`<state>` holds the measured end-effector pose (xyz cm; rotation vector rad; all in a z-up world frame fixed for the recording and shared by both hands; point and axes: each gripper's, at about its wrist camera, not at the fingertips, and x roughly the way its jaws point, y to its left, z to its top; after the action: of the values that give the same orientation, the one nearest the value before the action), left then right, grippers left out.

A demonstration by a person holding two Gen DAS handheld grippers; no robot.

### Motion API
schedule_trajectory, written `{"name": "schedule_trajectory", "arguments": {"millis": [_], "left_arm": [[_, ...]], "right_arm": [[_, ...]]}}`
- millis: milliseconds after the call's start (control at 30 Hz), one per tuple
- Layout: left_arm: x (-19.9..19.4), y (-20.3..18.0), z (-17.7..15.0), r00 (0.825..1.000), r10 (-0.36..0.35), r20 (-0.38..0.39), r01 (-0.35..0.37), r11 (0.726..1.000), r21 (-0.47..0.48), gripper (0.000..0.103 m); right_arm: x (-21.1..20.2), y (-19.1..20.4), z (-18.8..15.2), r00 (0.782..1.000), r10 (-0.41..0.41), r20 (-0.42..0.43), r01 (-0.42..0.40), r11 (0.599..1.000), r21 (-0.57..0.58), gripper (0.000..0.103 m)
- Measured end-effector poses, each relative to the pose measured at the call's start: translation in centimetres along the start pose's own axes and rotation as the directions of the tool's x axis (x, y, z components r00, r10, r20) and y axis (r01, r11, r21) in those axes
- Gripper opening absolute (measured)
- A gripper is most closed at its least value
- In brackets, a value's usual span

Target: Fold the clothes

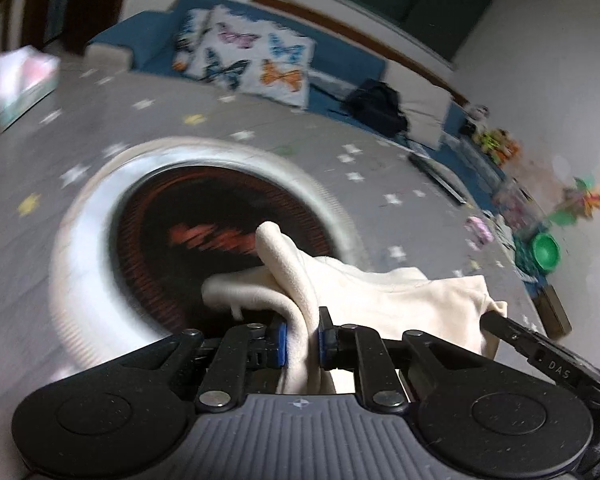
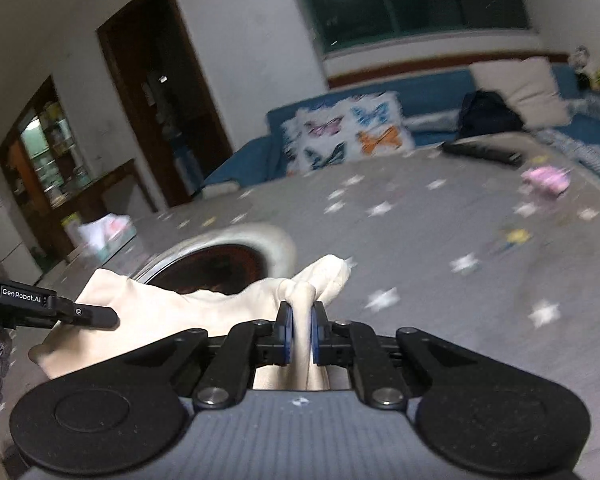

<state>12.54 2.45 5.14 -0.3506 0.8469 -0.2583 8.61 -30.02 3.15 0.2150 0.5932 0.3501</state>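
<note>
While both frames are motion-blurred, I'm clamping my left gripper [image 1: 302, 338] on a thick fold of the cream garment [image 1: 380, 292], soft fleecy fabric bunching up between the blue pads [image 1: 283, 344] at lower centre. My right gripper [image 2: 301, 334] is pinching another bunched fold of the same garment [image 2: 160, 304], its jaws drawn close with cloth squeezed between them. The garment is hanging between the two tools, just above the grey star-printed tablecloth [image 2: 440, 220], and it's partly covering a round basket [image 1: 100, 248] with a pale ribbed rim and a dark reddish inside at centre left.

In the left wrist view my right tool's black finger is entering at lower right, reading "DAS". In the right wrist view my left tool is showing at the left edge, labelled "GenRobot.AI". A butterfly-print cushion [image 2: 348, 132] is leaning on the blue sofa [image 2: 432, 84] in the upper half. A tissue box [image 1: 24, 80] is sitting at upper left, blurred.
</note>
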Motion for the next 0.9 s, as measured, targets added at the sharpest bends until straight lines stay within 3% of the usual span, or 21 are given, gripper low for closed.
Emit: {"name": "schedule_trajectory", "arguments": {"millis": [167,433,500,633,700,800,900], "left_arm": [[3.9,-5.4,2.2,0.998,-0.063,-0.014,0.064,0.995,0.081,0.015],[9.9,-11.9,3.2,0.993,-0.104,-0.047,0.112,0.974,0.197,0.015],[11.5,-12.7,2.8,0.994,-0.083,-0.073,0.098,0.968,0.231,0.016],[13.9,-12.8,1.7,0.994,0.024,-0.102,0.006,0.96,0.281,0.018],[14.1,-12.2,1.4,0.994,0.067,-0.092,-0.036,0.952,0.305,0.035],[13.7,-11.8,1.6,0.993,0.106,-0.053,-0.083,0.941,0.329,0.036],[13.5,-12.3,2.4,0.995,0.101,-0.023,-0.088,0.939,0.331,0.036]], "right_arm": [[-2.0,-4.3,2.0,0.992,-0.12,0.048,0.12,0.993,0.015,0.008],[-2.7,-10.1,3.6,0.961,-0.271,0.059,0.269,0.962,0.041,0.008],[-2.3,-11.2,3.5,0.956,-0.291,0.047,0.288,0.956,0.052,0.008],[-0.3,-13.1,2.4,0.944,-0.329,-0.023,0.33,0.942,0.068,0.008],[0.7,-13.9,1.9,0.936,-0.347,-0.06,0.351,0.934,0.061,0.009],[0.7,-13.9,2.0,0.927,-0.373,-0.047,0.375,0.926,0.049,0.011],[0.1,-13.1,2.7,0.93,-0.367,0.006,0.366,0.929,0.046,0.014]]}}
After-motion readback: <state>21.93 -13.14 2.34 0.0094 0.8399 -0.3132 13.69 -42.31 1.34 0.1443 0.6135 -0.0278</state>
